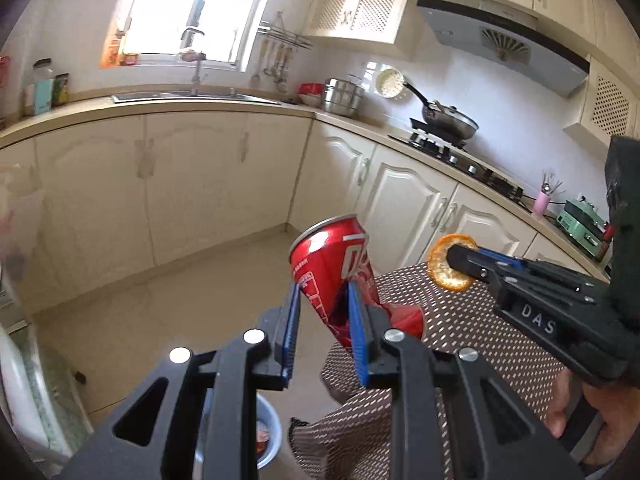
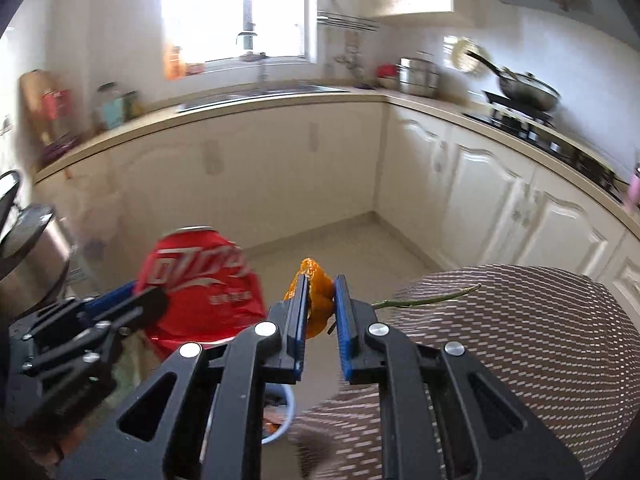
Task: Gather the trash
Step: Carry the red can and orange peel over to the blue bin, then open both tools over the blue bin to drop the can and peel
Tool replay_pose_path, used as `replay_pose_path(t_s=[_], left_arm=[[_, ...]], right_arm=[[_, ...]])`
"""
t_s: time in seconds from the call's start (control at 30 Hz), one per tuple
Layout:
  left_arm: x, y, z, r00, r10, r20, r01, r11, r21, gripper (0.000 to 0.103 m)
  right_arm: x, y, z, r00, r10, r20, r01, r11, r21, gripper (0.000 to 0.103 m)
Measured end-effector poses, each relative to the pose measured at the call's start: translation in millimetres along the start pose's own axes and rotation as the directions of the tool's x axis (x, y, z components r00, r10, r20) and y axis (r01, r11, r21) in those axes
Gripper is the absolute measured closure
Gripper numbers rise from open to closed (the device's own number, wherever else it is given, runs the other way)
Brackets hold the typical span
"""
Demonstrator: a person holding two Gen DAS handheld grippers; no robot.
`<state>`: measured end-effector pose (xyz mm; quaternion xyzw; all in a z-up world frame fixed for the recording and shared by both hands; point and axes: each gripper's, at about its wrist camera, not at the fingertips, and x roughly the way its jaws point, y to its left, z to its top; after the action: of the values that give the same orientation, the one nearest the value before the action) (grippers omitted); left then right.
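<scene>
The left gripper [image 1: 325, 308] clamps its jaws on a red can [image 1: 334, 268]; the right gripper [image 2: 320, 308] pinches an orange peel [image 2: 316, 296].

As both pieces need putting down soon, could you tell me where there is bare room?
The floor between the cabinets and dotted tablecloth is bare. The stove end of the counter is crowded.

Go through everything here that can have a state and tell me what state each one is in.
Left tongs: shut on can.
Can: crushed, tilted, held in the air.
Right tongs: shut on peel.
Peel: pinched, held in the air.
Stem: lying on table.
Bin: open, on floor below, some trash inside.
</scene>
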<state>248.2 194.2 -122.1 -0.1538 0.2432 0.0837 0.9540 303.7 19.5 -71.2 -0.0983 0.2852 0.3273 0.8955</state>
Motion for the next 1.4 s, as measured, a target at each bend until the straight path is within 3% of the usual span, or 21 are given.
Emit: replay_pose_path(t_s=[0.27,0.63,1.03,1.4], left_arm=[[-29.7,37.2,-21.3,0.999,0.047,-0.015,-0.047,0.999,-0.009,0.081],[-16.6,70.6,-47.2,0.991,0.090,-0.095,-0.091,0.996,-0.012,0.081],[35.6,114.4,-78.4,0.972,0.111,-0.207,-0.125,0.991,-0.056,0.081],[105.9,139.4,-114.2,0.928,0.134,-0.349,-0.160,0.986,-0.048,0.081]], right_arm=[[-3.7,54.5,-12.0,0.996,0.091,-0.013,-0.091,0.995,-0.033,0.091],[17.8,91.8,-47.4,0.986,0.145,-0.077,-0.148,0.988,-0.038,0.091],[71.3,99.1,-76.9,0.975,0.156,-0.159,-0.160,0.987,-0.009,0.091],[123.4,89.0,-97.5,0.960,0.146,-0.238,-0.144,0.989,0.028,0.091]])
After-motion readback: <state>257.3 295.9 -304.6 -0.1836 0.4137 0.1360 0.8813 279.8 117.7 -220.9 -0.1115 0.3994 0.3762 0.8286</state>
